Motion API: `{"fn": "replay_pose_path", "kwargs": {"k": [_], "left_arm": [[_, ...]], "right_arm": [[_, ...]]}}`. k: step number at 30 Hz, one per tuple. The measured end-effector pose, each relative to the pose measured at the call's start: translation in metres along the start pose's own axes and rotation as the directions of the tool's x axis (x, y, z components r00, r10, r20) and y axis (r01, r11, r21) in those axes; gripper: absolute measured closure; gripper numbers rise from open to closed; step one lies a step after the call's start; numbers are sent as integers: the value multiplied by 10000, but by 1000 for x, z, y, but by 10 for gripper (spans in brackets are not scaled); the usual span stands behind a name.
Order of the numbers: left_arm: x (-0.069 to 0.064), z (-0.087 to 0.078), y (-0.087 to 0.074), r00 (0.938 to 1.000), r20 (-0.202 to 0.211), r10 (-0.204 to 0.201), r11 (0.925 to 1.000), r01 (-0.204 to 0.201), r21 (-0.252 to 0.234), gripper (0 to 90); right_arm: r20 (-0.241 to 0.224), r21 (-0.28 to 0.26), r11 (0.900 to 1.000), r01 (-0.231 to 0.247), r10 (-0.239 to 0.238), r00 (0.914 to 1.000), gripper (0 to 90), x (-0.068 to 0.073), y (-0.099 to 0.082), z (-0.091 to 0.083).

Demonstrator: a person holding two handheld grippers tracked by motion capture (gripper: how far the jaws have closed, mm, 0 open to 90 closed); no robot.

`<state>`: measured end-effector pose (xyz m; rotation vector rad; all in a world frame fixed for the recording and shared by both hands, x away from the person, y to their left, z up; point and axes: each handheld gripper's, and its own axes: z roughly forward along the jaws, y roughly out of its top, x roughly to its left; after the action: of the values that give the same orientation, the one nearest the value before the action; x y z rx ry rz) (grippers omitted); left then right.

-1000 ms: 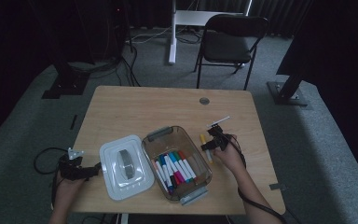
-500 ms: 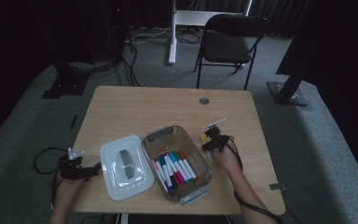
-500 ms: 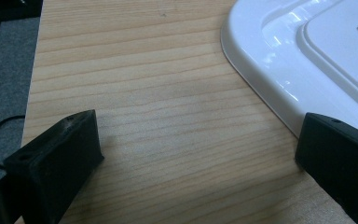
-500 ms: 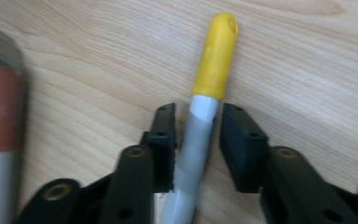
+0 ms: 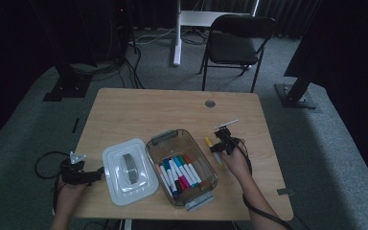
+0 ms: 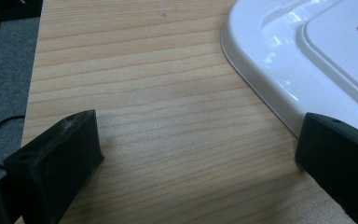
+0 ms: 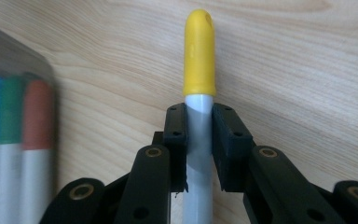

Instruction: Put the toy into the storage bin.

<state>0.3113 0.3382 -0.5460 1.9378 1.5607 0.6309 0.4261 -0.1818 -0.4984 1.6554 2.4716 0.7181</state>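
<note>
On the table [image 5: 139,108], the clear box [image 5: 182,165] of markers sits at centre with the white lid [image 5: 127,170] at its 9 o'clock. At the box's 3 o'clock, the right gripper [image 7: 198,135], whose jaws have just been closing, clamps the yellow-capped marker [image 7: 198,56] lying on the wood. The left gripper [image 6: 196,154], at the lid's 9 o'clock, has its 2 jaws wide apart over bare wood.

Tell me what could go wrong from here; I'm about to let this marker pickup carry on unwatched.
The right gripper, whose jaws have just been closing, pinches the yellow-capped marker close behind its cap, so the long barrel may swing or slip on lifting. The clear bin of markers sits close beside it; a swinging end might knock its wall. The left gripper rests open by the white lid and could nudge it.
</note>
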Motion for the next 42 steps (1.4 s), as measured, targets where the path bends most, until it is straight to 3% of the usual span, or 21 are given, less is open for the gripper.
{"fn": "replay_pose_path", "kwargs": {"k": [6,22,24,26,30,35,42], "left_arm": [[0,0,0,10000,0,1,10000,-1,3,5],[0,0,0,10000,-1,-1,10000,1,-1,6],[0,0,0,10000,-1,0,10000,0,0,5],[0,0,0,10000,-15,12,10000,-12,-14,5],[0,0,0,10000,-4,3,10000,-3,-11,6],[0,0,0,10000,0,1,10000,-1,1,5],[0,0,0,10000,-2,1,10000,-1,2,5]], "right_arm": [[-463,-301,9995,-84,70,9989,767,-1,2,-21],[-896,-1298,9915,-109,-8,9960,767,7,12,-89],[-1070,-1464,9892,-48,-110,9942,767,12,13,-98],[-882,-1571,9874,201,-343,9955,766,20,15,-106],[-1186,-1698,9842,495,-703,9904,766,37,18,-121],[-1705,-1879,9798,681,-1008,9802,767,58,25,-139],[-2065,-2006,9725,1181,-1598,9653,766,87,32,-147]]}}
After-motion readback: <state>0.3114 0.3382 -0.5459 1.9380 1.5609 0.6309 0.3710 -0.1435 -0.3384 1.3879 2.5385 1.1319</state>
